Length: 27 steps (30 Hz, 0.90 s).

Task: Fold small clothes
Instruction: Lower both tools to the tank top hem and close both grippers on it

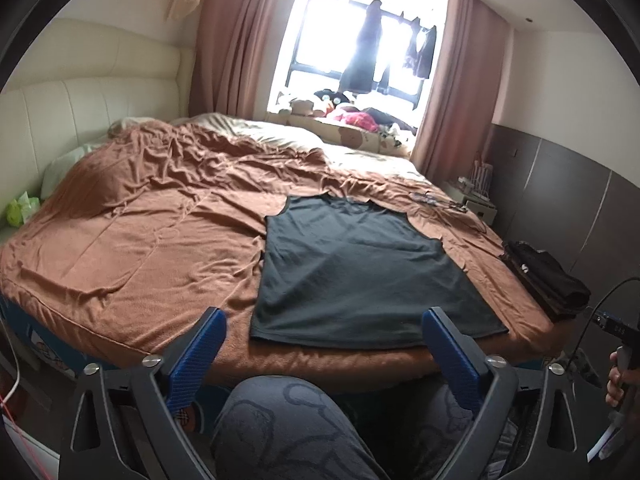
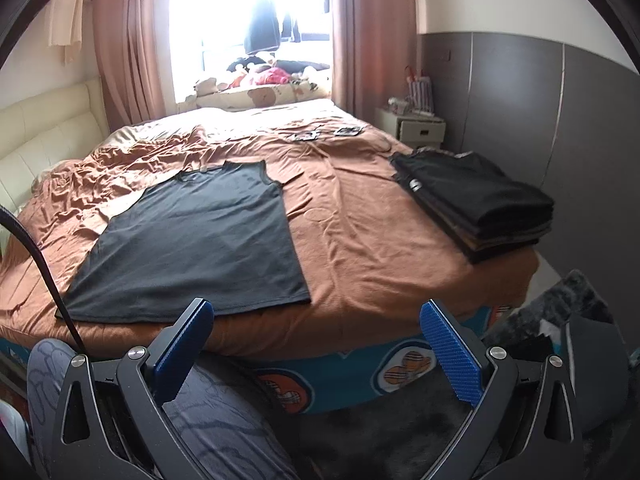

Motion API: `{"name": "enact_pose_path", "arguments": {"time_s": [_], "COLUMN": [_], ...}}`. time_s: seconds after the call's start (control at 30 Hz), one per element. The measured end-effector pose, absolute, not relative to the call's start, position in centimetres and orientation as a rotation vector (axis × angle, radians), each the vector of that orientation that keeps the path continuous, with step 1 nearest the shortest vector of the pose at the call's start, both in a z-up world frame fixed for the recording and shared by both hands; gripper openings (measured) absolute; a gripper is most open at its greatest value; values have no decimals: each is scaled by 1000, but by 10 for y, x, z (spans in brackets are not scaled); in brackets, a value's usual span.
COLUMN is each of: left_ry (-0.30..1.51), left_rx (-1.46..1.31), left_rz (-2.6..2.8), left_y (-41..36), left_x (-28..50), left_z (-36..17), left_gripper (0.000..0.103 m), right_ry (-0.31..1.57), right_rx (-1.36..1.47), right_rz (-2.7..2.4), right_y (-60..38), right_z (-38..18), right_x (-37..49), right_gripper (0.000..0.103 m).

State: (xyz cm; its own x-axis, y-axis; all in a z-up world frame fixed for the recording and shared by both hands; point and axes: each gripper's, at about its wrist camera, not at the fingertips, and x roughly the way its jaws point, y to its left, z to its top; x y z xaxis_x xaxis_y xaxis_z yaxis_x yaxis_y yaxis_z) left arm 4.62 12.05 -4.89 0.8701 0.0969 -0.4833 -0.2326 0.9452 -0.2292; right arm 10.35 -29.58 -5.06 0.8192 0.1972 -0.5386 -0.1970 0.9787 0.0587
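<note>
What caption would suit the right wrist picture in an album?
Open right gripper before a dark sleeveless top spread flat on a brown bedspread, folded dark clothes stacked at its right.

vest: matt cloth | bedspread: rumpled cloth (soft-looking)

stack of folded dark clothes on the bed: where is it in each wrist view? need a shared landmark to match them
Left wrist: the stack of folded dark clothes sits at the far right, on the bed's right edge, partly cut by the fisheye rim.
Right wrist: the same stack is right of centre, on the bed's right side.
Shared landmark: the flat dark sleeveless top, lying left of the stack in both views.
</note>
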Motion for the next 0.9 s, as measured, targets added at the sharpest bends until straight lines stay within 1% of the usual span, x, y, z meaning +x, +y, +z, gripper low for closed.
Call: {"name": "enact_pose_path", "arguments": {"time_s": [0.03, 0.1, 0.17, 0.23, 0.33, 0.4, 0.47, 0.53, 0.6, 0.63, 0.77, 0.83, 0.9], "left_ry": [511, 554, 594, 619, 660, 684, 699, 708, 726, 741, 782, 800, 822], "left_rx": [-294, -298, -308, -329, -356, -379, -399, -416, -437, -446, -490, -499, -514], "left_rz": [179, 180, 181, 182, 184, 180, 177, 181, 185, 186, 201, 210, 218], "left_y": [126, 132, 139, 144, 153, 159, 164, 170, 175, 178, 189, 193, 197], "left_x": [54, 67, 80, 89, 102, 110, 117, 124, 131, 136, 149, 153, 157], "left_z": [-53, -60, -69, -75, -85, -90, -93, -97, -102, -106, -122, -129, -139], "left_gripper": [90, 87, 82, 81, 72, 69, 63, 61, 54, 49, 45, 44, 43], "right_ry": [582, 593, 603, 617, 655, 684, 704, 721, 717, 714, 720, 735, 766], "right_rx": [10, 20, 20, 24, 32, 26, 26, 28, 37, 43, 59, 63, 75], "right_rz": [213, 212, 200, 201, 205, 226, 245, 255, 271, 283, 334, 338, 354], "right_y": [-297, -298, -298, -296, -293, -289, -286, -286, -286, -286, -287, -287, -286], "right_z": [-52, -56, -60, -64, -70, -74, -76, -77, -77, -77, -83, -89, -96], "right_x": [110, 122, 136, 145, 161, 172, 182, 192, 200, 204, 224, 235, 245], "right_gripper": [103, 103, 103, 103, 103, 103, 103, 103, 103, 103, 103, 97, 85]}}
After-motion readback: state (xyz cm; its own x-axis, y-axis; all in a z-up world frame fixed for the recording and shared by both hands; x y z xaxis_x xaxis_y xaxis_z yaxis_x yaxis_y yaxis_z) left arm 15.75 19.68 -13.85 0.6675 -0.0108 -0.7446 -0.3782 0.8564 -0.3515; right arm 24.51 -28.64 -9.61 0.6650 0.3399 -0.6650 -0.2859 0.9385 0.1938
